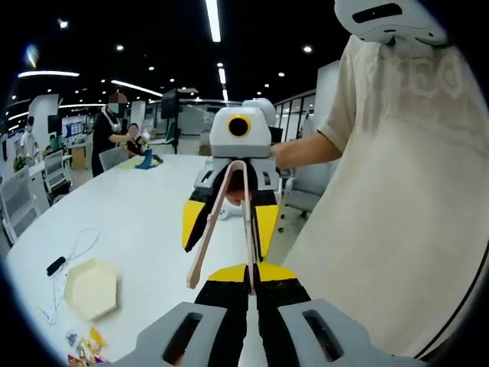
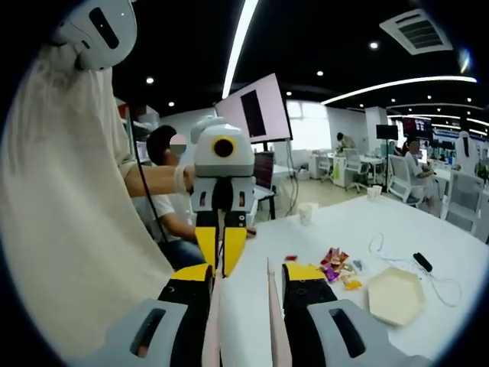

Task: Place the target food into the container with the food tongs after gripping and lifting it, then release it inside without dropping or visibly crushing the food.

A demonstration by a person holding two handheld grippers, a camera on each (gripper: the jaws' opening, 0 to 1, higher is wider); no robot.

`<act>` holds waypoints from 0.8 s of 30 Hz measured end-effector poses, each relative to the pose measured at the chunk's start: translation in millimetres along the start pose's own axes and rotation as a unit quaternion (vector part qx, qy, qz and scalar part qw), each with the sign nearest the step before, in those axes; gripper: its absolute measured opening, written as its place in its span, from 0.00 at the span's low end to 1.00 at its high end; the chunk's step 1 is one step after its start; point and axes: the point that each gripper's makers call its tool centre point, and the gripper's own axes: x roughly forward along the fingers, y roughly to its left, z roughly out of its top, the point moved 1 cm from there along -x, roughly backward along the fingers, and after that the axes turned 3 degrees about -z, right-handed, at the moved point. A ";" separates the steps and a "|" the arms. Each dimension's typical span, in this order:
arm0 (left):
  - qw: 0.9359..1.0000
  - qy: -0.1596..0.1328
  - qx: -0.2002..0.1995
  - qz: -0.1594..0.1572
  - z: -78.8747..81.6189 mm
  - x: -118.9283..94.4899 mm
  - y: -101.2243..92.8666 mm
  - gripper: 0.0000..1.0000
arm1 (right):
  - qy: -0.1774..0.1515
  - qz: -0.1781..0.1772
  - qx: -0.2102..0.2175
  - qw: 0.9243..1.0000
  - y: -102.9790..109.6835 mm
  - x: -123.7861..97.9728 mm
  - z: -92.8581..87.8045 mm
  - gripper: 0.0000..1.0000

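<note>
The beige food tongs (image 1: 221, 222) stand in the air between both grippers. Their hinge sits deep in my right gripper (image 2: 246, 274), whose jaws stand wide with one tong arm (image 2: 270, 306) along the inside of each. My left gripper (image 1: 248, 279) is shut on the tip of one arm. Each gripper faces the other: the right gripper (image 1: 229, 241) in the left gripper view, the left gripper (image 2: 221, 260) in the right gripper view. A cream hexagonal container (image 2: 395, 294), also (image 1: 92, 289), lies on the white table (image 2: 367, 229). Beside it are wrapped snacks (image 2: 336, 267), also (image 1: 84, 348).
A dark-ended white cable (image 2: 420, 262) lies by the container, also cable (image 1: 57, 267). A paper cup (image 2: 307, 212) stands near the table's edge. The person holding the grippers, in a pale shirt (image 1: 397, 191), is close by. Other people and office chairs are at the back.
</note>
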 end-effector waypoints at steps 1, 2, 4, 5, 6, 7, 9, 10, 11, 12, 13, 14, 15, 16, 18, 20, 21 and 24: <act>1.000 -0.003 0.000 -0.001 1.2 0.5 -0.8 0.00 | 0.000 -0.001 0.003 1.000 0.2 -0.3 0.1 0.35; 1.000 -0.003 0.001 -0.001 1.4 0.7 -1.4 0.00 | -0.002 0.000 0.006 1.000 0.5 -0.4 0.7 0.35; 1.000 -0.003 0.002 -0.004 1.8 1.4 -2.8 0.00 | -0.005 0.001 0.009 1.000 0.7 -0.8 1.0 0.35; 1.000 -0.003 0.002 -0.006 2.1 1.6 -3.2 0.00 | -0.006 0.002 0.011 1.000 1.1 -1.1 1.1 0.35; 1.000 -0.004 0.002 -0.006 2.4 1.6 -3.4 0.00 | -0.007 0.002 0.012 1.000 1.2 -1.3 1.3 0.35; 1.000 -0.005 0.002 -0.007 2.8 1.6 -3.8 0.00 | -0.008 0.002 0.013 1.000 1.4 -1.6 1.7 0.35; 1.000 -0.007 0.003 -0.009 4.4 1.5 -4.9 0.00 | -0.012 0.005 0.016 1.000 2.2 -2.6 3.5 0.34; 1.000 -0.008 0.003 -0.009 5.1 1.8 -5.3 0.00 | -0.014 0.006 0.017 1.000 2.7 -2.8 4.3 0.34; 1.000 -0.008 0.005 -0.010 5.9 2.2 -5.9 0.00 | -0.014 0.008 0.017 1.000 3.5 -2.9 4.8 0.32; 1.000 -0.007 0.006 -0.010 6.2 2.4 -6.0 0.00 | -0.013 0.013 0.021 1.000 5.3 -3.0 4.9 0.30; 1.000 -0.006 0.007 -0.010 6.2 2.6 -5.8 0.00 | -0.013 0.018 0.023 0.999 7.0 -2.9 4.8 0.30; 1.000 -0.005 0.006 -0.011 5.9 2.8 -6.1 0.00 | -0.013 0.015 0.021 1.000 5.4 -3.1 4.7 0.30; 1.000 -0.007 0.007 -0.010 5.9 2.8 -5.7 0.00 | -0.014 0.015 0.017 1.000 4.9 -3.3 5.0 0.29; 1.000 -0.009 0.008 -0.008 5.9 2.9 -5.2 0.00 | -0.015 0.014 0.012 1.000 4.2 -3.5 5.5 0.29; 1.000 -0.014 0.009 -0.004 5.5 2.7 -4.5 0.00 | -0.013 0.012 0.010 1.000 3.2 -3.2 5.8 0.28; 1.000 -0.018 0.008 -0.001 5.3 2.5 -3.5 0.00 | -0.011 0.012 0.011 1.000 2.0 -2.9 6.0 0.27; 1.000 -0.020 0.006 0.001 5.3 2.2 -3.0 0.00 | -0.011 0.011 0.012 1.000 1.6 -2.7 5.9 0.27; 1.000 -0.027 0.000 0.001 5.5 0.3 -3.2 0.00 | -0.012 0.013 0.016 1.000 1.8 -1.8 6.4 0.27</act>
